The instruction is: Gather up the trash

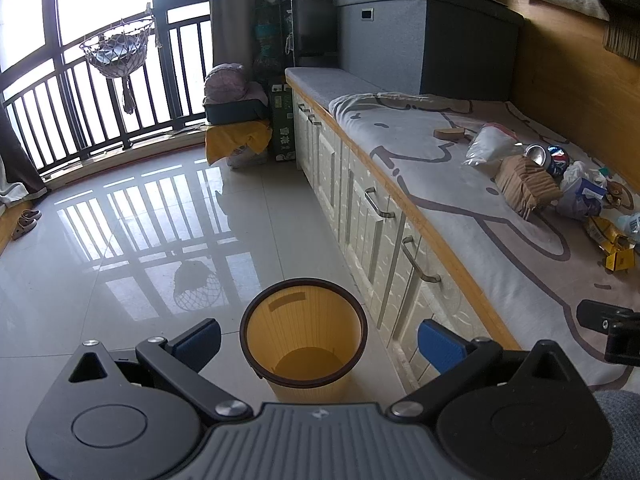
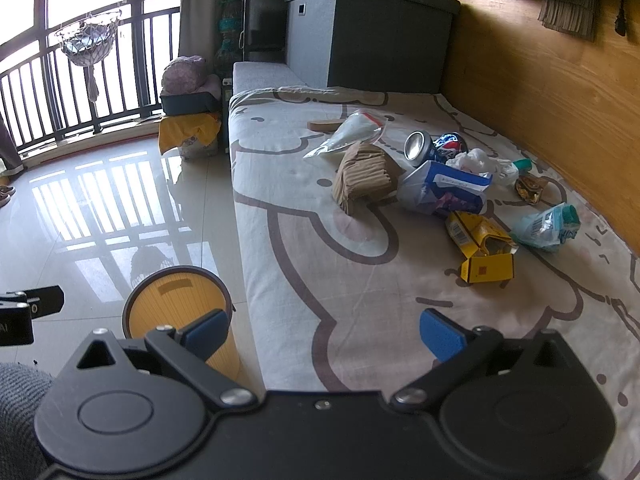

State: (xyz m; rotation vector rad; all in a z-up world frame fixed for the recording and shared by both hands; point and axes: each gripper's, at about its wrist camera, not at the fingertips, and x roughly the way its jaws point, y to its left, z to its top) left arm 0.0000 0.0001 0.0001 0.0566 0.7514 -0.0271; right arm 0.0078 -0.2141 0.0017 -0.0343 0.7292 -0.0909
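Note:
A yellow trash bin with a dark rim stands empty on the tiled floor beside the bench; it also shows in the right wrist view. My left gripper is open and empty above the bin. My right gripper is open and empty over the near part of the bench sheet. Trash lies on the sheet: a yellow carton, a blue-white bag, a brown paper stack, a drink can, a clear bag, a teal-capped wrapper and a white crumpled bag.
The bench has white drawers with metal handles and a wooden edge. A grey storage box stands at its far end. A wooden wall runs behind. A balcony railing, a hanging basket and a yellow-draped stool lie beyond.

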